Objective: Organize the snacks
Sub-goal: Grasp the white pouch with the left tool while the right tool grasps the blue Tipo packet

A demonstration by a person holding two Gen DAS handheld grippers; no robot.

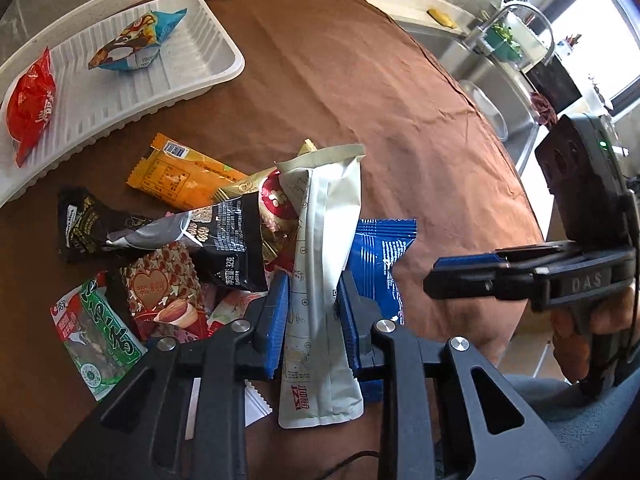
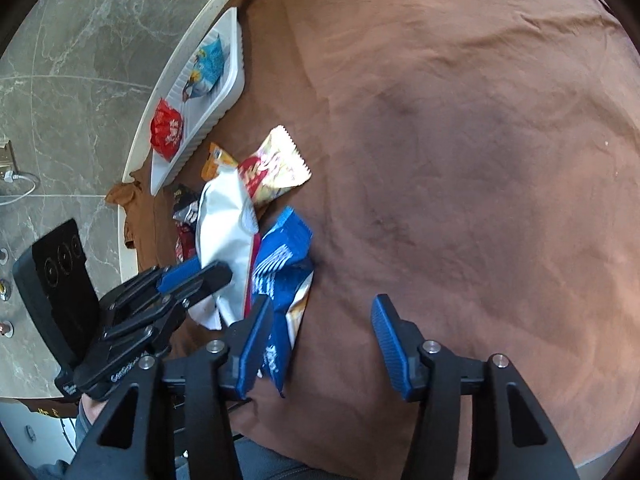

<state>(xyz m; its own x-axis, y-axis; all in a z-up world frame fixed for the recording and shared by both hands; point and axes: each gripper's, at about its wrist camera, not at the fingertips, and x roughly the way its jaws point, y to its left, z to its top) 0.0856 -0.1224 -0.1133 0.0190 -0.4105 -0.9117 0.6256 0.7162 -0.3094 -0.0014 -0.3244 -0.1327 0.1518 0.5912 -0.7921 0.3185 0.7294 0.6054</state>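
My left gripper (image 1: pixel 312 320) jaws pinch the white pouch (image 1: pixel 320 248); I lift straight, apparently clear of the pile, toward the tray (image 1: pixel 224 76). Right gripper (image 2: pixel 320 344) jaws spread, empty.

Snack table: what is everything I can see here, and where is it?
Tray: one, white, far left on the cloth.
Packets in tray: two, red and blue-brown.
Loose packets: orange, black, green, red-gold, piled on the cloth below the tray.
Blue packet: one, right of the pile.
White pouch: one, upright, gripped.
Cloth: one, brown.
Sink: one, steel, far right.
Left gripper: shut on the pouch.
Right gripper: open, empty.
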